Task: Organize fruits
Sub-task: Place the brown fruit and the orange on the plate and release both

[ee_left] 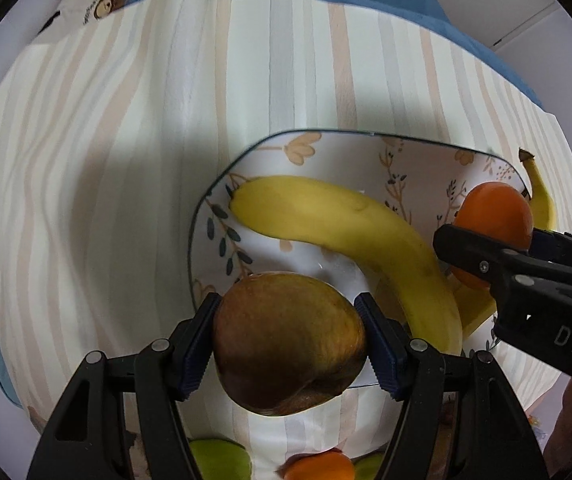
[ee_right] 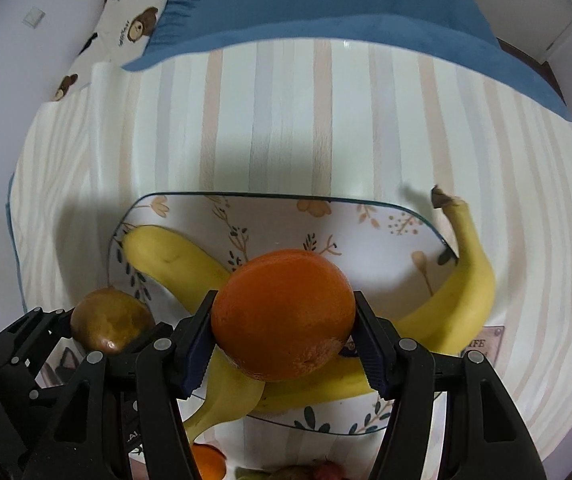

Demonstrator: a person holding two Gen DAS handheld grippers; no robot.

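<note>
- The left gripper is clamping a brown pear over the floral plate's near-left rim.
- The right gripper is gripping an orange directly above two crossed bananas, lying left-to-right.

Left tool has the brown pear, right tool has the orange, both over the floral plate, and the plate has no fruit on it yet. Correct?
Not quite: the white floral plate already holds two yellow bananas, as the right wrist view shows. The rest stands: the left tool grips the brown pear and the right tool grips the round orange above it.
</note>
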